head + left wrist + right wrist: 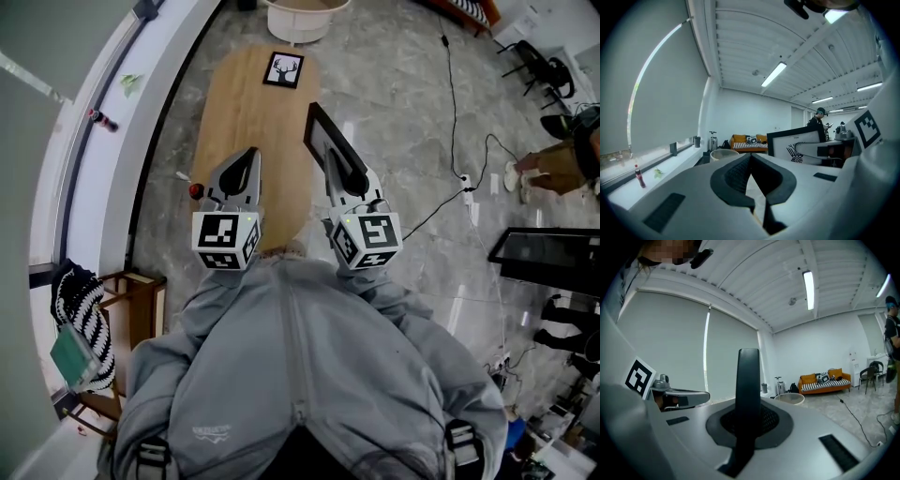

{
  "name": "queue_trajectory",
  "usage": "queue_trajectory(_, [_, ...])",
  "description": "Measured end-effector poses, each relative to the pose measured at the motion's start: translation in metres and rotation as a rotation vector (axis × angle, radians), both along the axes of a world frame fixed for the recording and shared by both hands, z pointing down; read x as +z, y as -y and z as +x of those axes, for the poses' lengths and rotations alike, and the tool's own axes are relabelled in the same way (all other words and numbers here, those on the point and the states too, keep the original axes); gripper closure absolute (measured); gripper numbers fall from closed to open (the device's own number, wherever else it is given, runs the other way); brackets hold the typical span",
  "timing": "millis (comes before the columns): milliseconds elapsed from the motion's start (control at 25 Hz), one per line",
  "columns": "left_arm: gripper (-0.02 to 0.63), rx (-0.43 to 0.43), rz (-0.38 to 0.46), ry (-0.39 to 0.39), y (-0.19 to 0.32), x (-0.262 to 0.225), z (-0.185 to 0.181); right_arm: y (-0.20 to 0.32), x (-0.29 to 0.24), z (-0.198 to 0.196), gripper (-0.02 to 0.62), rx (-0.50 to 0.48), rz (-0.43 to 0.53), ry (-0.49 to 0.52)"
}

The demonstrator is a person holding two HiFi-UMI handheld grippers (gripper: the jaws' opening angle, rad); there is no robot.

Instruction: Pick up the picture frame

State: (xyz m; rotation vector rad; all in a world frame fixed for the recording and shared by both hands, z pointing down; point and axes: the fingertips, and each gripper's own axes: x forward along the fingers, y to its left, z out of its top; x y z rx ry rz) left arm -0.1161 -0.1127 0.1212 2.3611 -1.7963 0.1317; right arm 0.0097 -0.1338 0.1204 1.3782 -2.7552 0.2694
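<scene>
Though gripping the picture frame (319,127) edge-on above the table (234,94) with right gripper (345,173) jaws closed on its edge, and left gripper (248,157) jaws fully closed on nothing, judging pickup essentially done; next, hold firm, avoid tilting.

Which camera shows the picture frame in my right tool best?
The left gripper view: the picture frame faces it, showing its printed front. The head view catches it tilted and dark; the right gripper view sees only its thin black edge.
</scene>
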Motion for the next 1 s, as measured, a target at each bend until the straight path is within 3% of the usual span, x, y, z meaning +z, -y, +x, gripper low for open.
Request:
queue_trajectory(160, [0.589,-0.013,0.092,0.014,-0.008,-0.036,0.003,-0.007,-0.032,-0.001,0.558,0.008,0.079,-0.001])
queue_trajectory(400, [0.589,-0.014,0.154,-0.008,-0.017,-0.073,0.007,-0.013,-0.064,0.000,0.558,0.014,0.158,-0.010])
queue_trajectory(1000, [0.589,-0.002,0.151,0.020,-0.017,-0.068,0.008,-0.018,-0.062,-0.008,0.558,0.004,0.170,-0.045])
